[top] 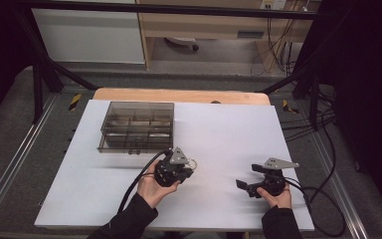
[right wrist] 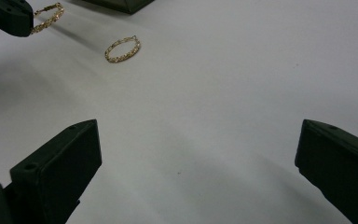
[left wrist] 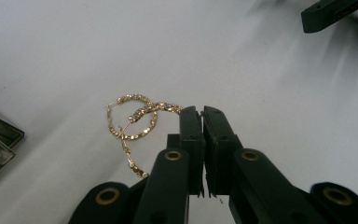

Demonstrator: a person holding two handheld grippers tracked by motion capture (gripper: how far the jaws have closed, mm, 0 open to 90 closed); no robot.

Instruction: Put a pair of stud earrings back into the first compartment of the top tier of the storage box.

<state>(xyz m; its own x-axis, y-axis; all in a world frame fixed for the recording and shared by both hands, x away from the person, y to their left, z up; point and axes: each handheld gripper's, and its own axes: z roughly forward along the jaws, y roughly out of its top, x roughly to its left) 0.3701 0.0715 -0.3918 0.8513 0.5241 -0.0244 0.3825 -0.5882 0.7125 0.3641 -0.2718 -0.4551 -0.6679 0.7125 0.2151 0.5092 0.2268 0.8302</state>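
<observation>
A white table seen from above; two hands reach in from the near edge, each holding a black gripper. The left gripper has its jaws pressed together, pinching a gold hoop by its rim; the hoop hangs out to the left of the jaw tips, just above the table. A second hoop lies flat on the table nearby, apart from the first. The right gripper sits near the right edge, jaws spread wide with bare table between them. A smoky compartment box stands at the far left.
</observation>
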